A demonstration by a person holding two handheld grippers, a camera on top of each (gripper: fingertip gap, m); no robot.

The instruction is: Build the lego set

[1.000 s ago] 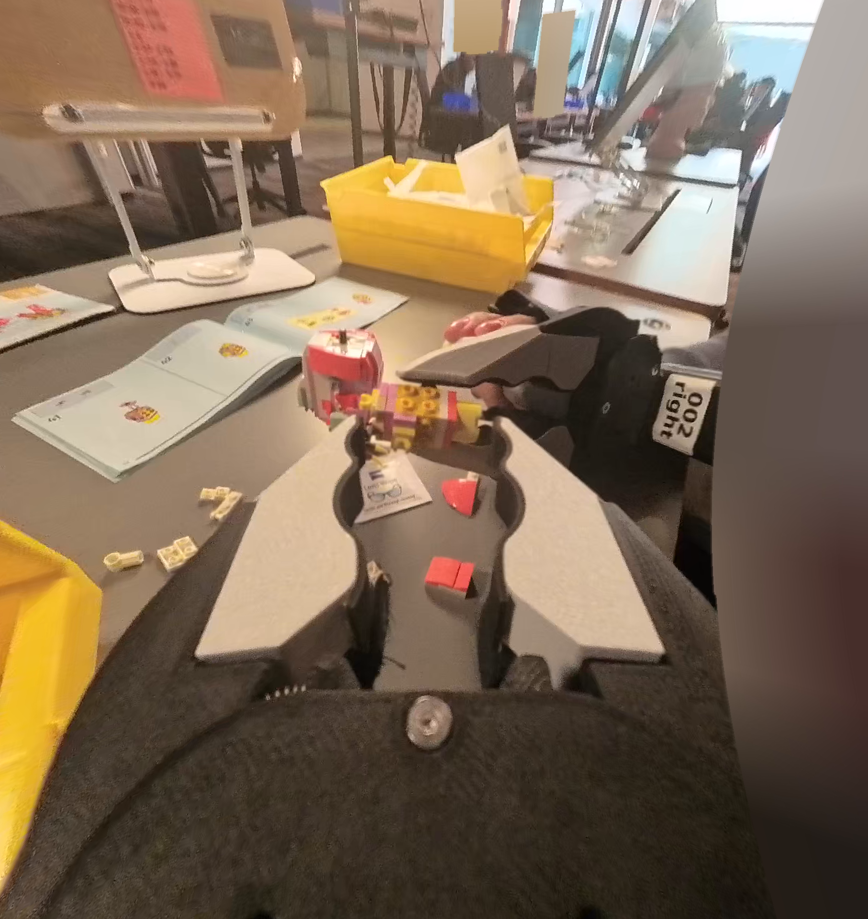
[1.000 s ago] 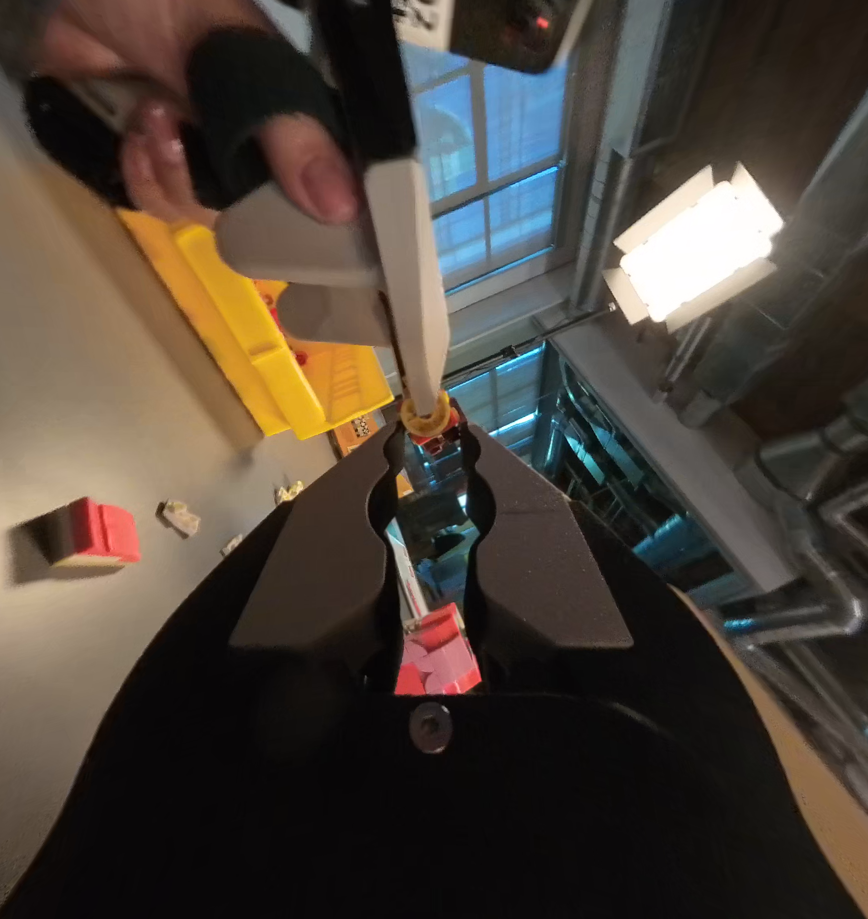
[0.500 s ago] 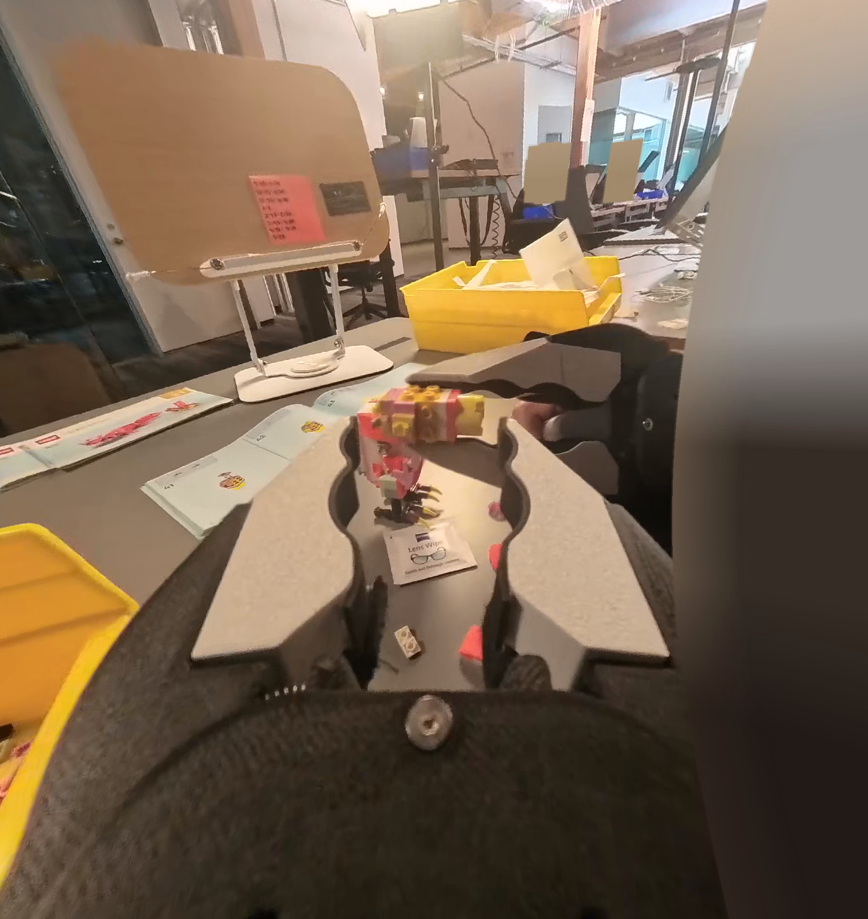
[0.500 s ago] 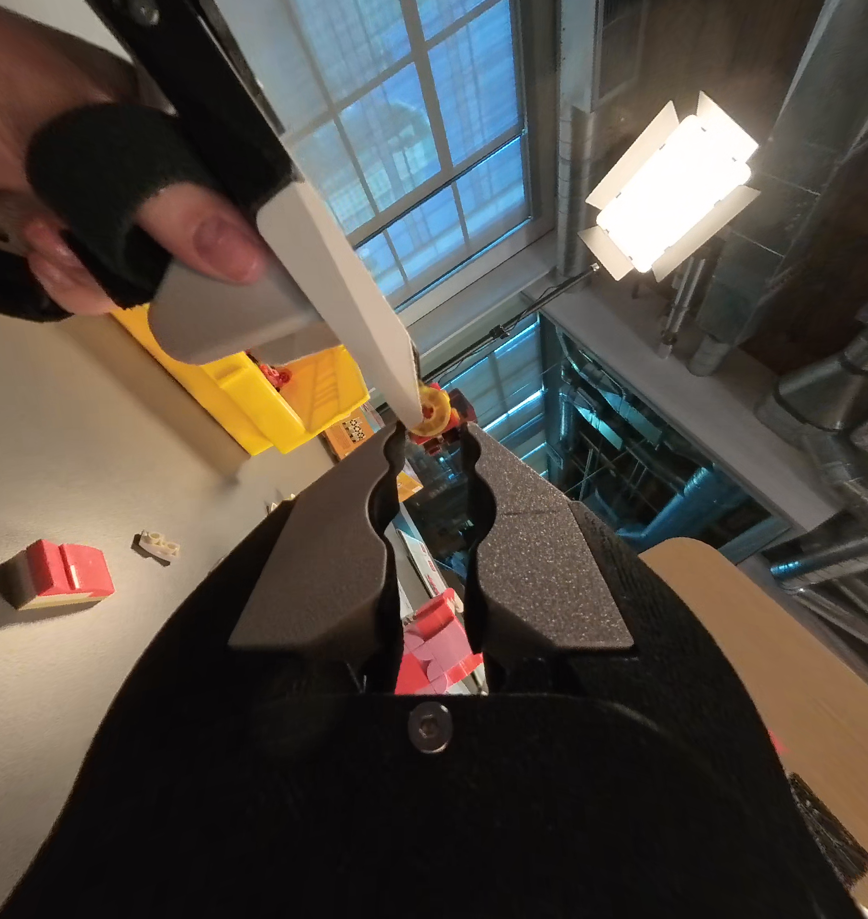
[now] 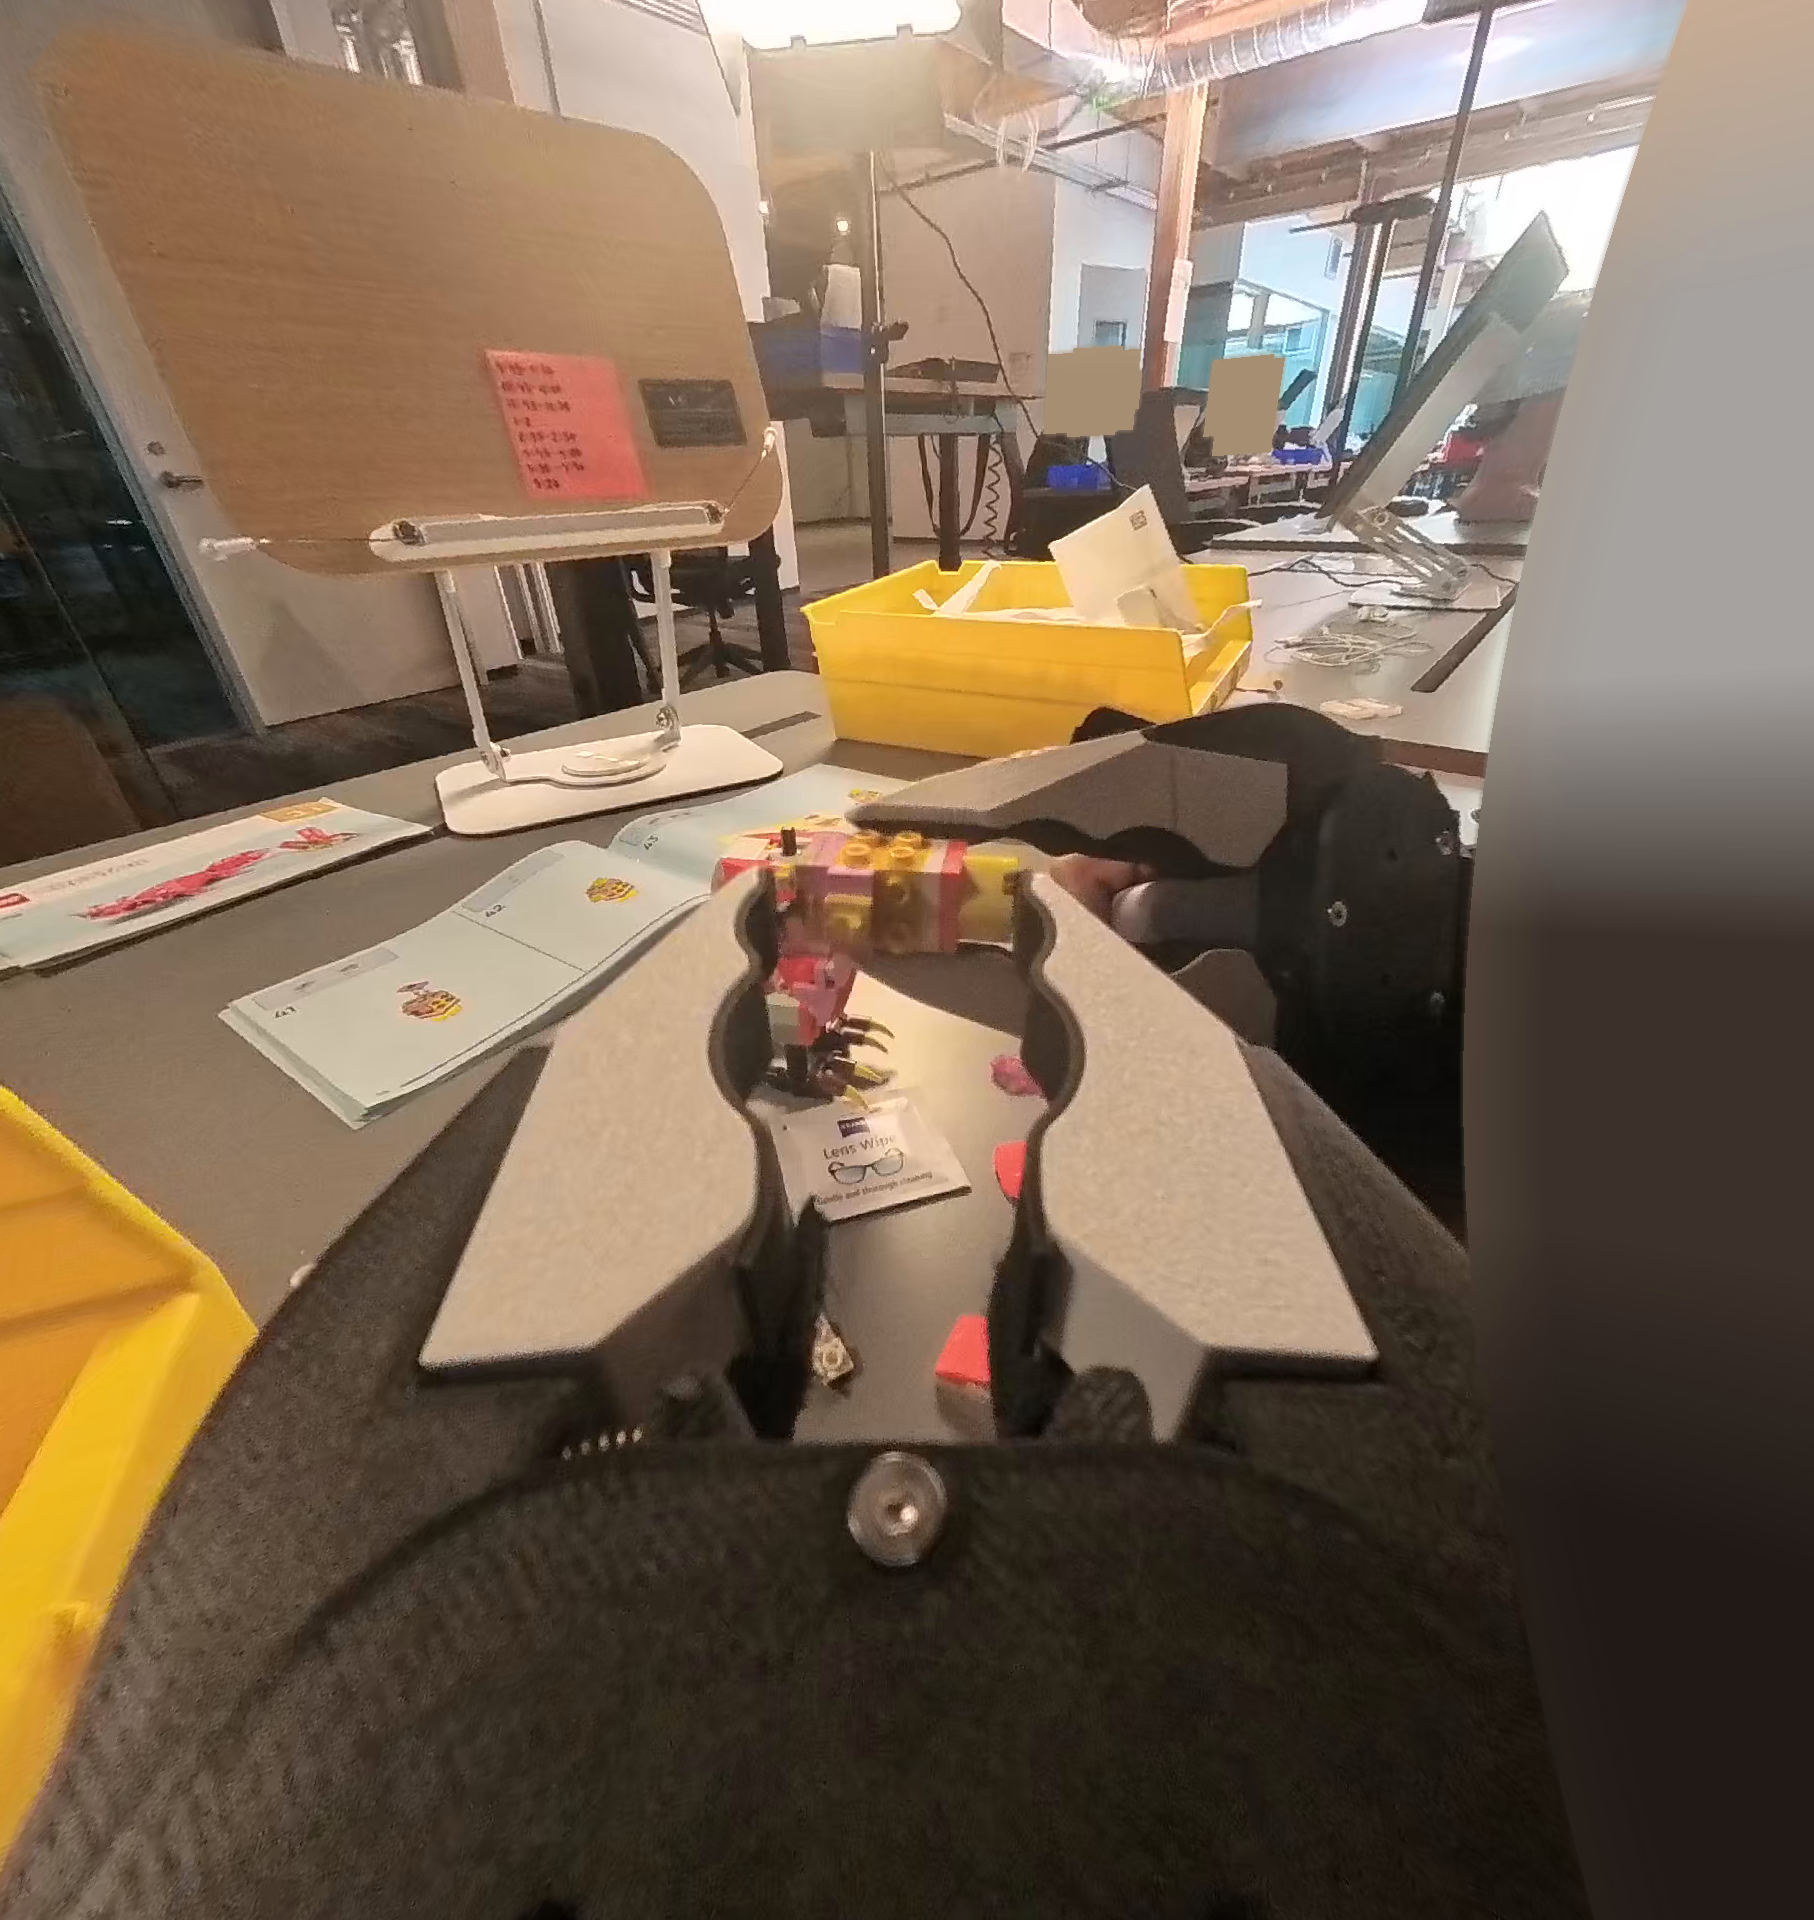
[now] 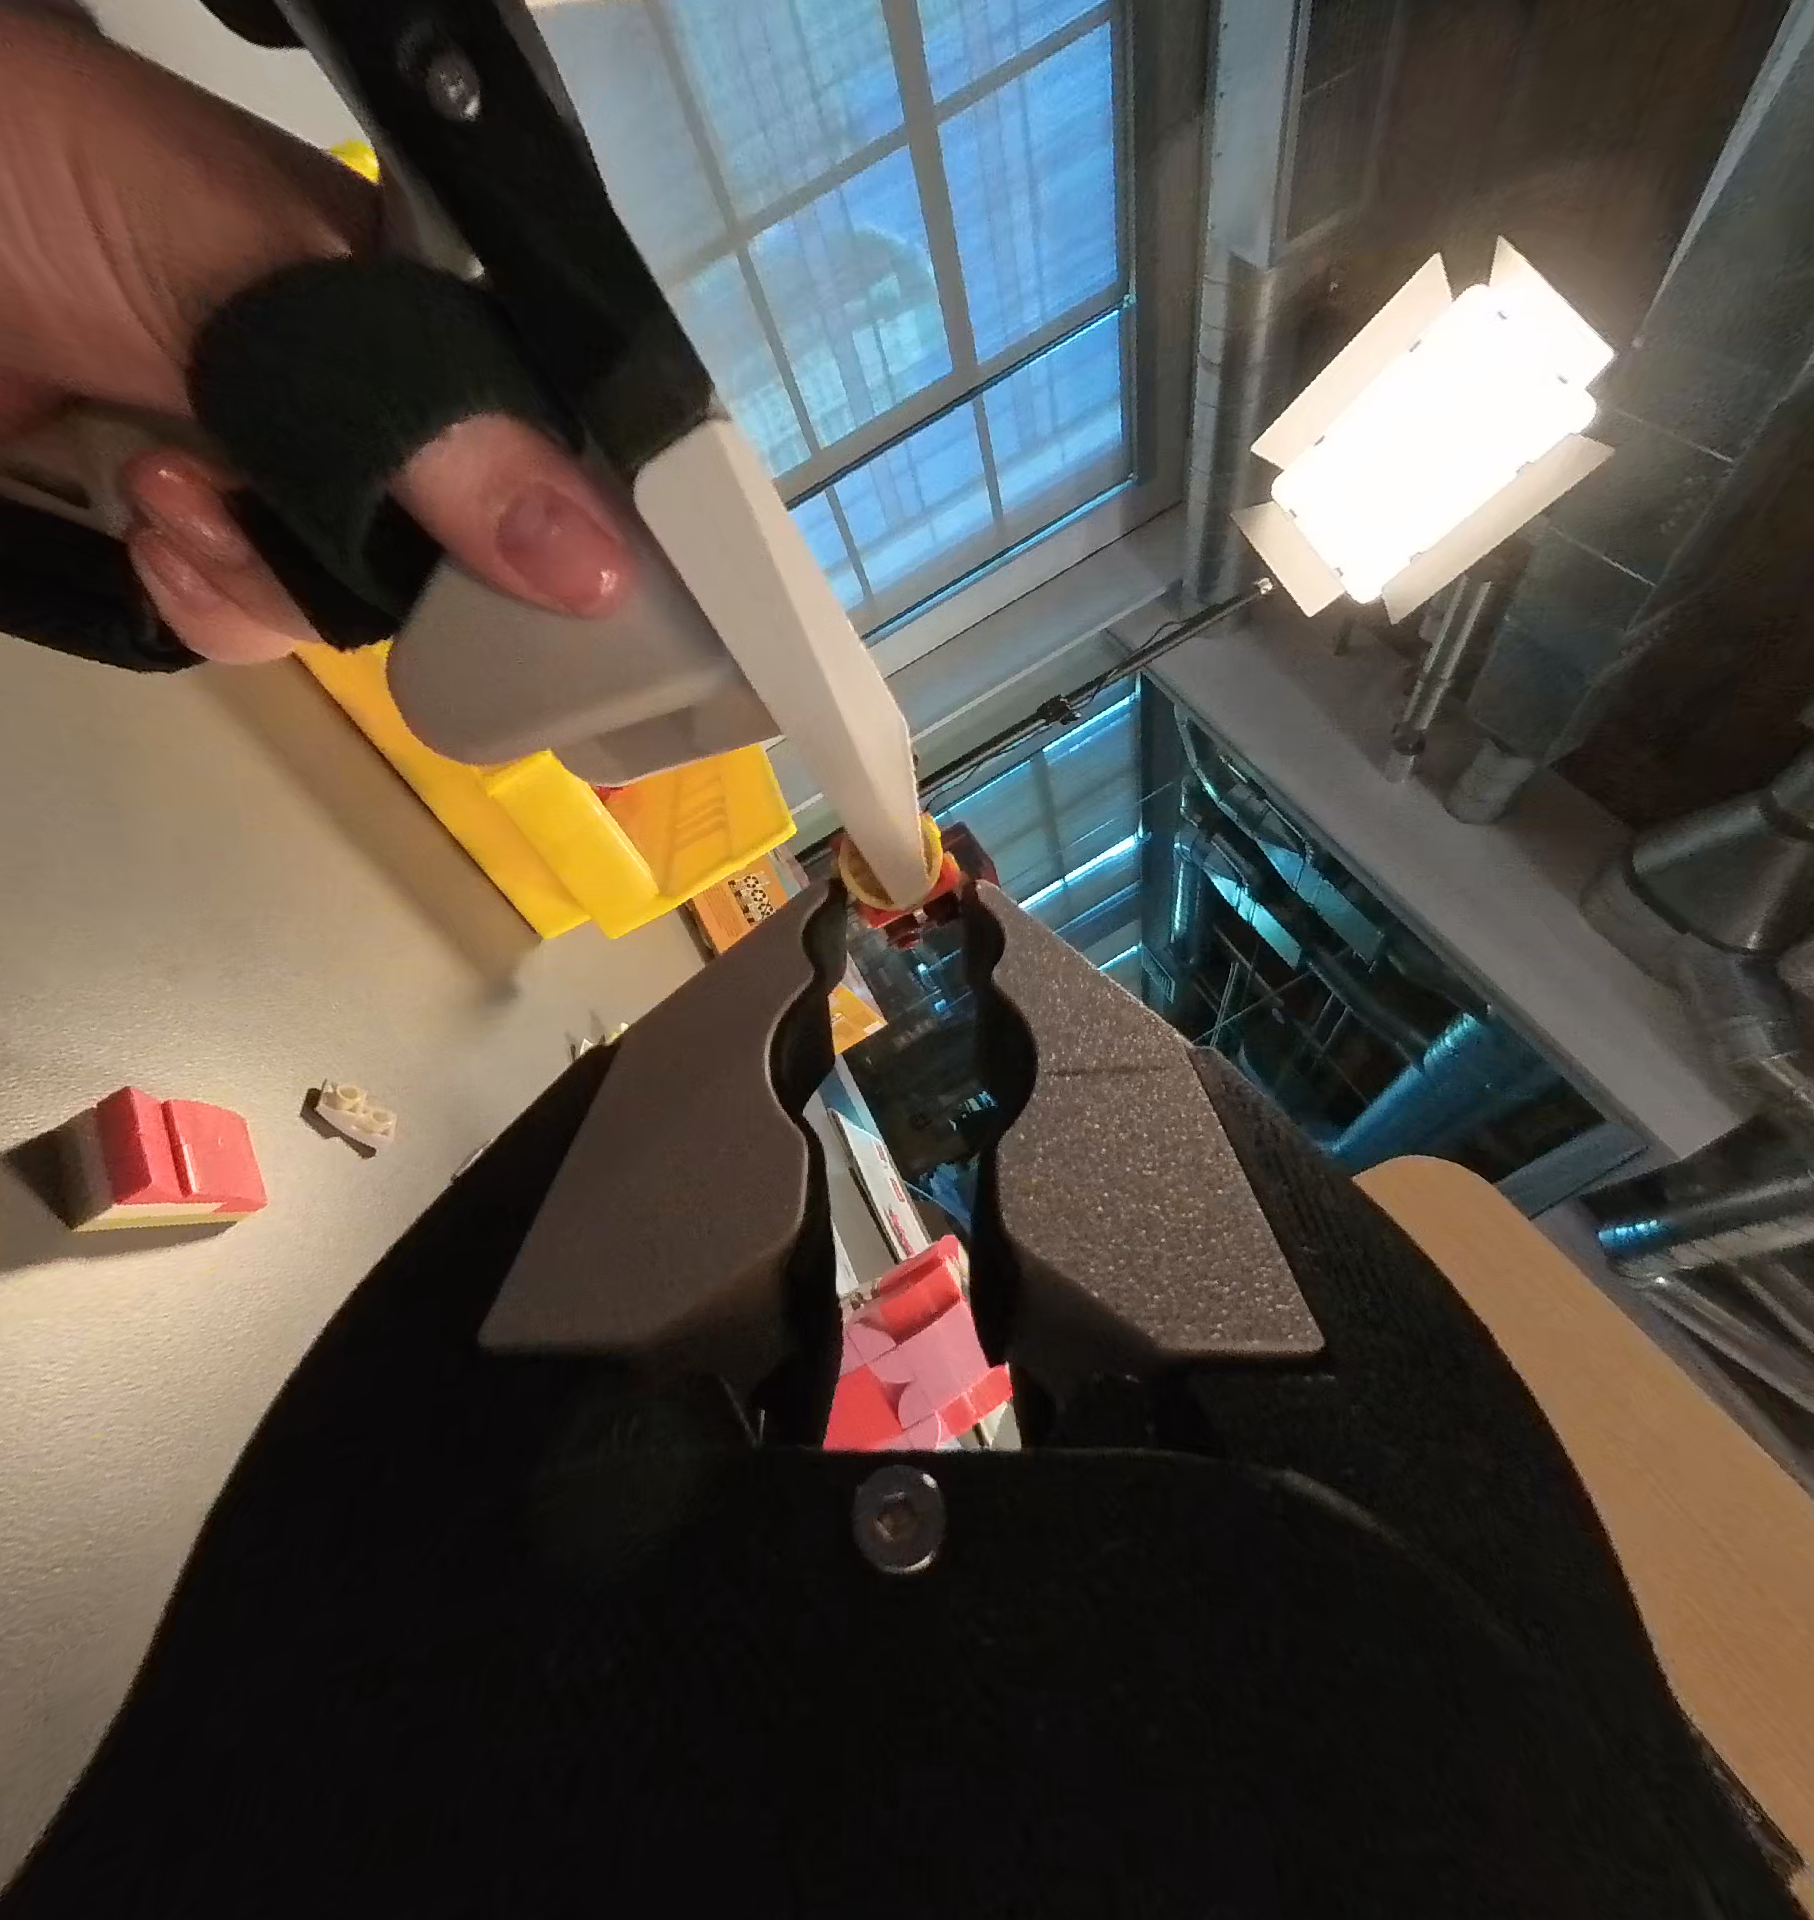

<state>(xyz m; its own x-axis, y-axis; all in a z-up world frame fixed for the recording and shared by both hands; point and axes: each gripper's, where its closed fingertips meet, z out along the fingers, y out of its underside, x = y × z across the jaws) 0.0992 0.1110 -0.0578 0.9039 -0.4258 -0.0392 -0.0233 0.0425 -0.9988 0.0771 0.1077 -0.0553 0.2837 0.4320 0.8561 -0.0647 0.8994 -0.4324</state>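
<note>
Left wrist view: left tool (image 5: pixel 892 909) grips the pink-and-yellow brick model (image 5: pixel 924 920) by its ends; right tool (image 6: pixel 905 916) clamps the same model above the counter (image 5: pixel 155 1091).

Both grippers raised and meeting tip to tip, left gripper (image 5: pixel 890 902) and right gripper (image 6: pixel 905 914) each clamped.

Pink, red and yellow brick-built figure (image 5: pixel 887 906) was held above the grey counter (image 5: pixel 155 1070), body level between both tongs' tips, clawed leg hanging down.
</note>
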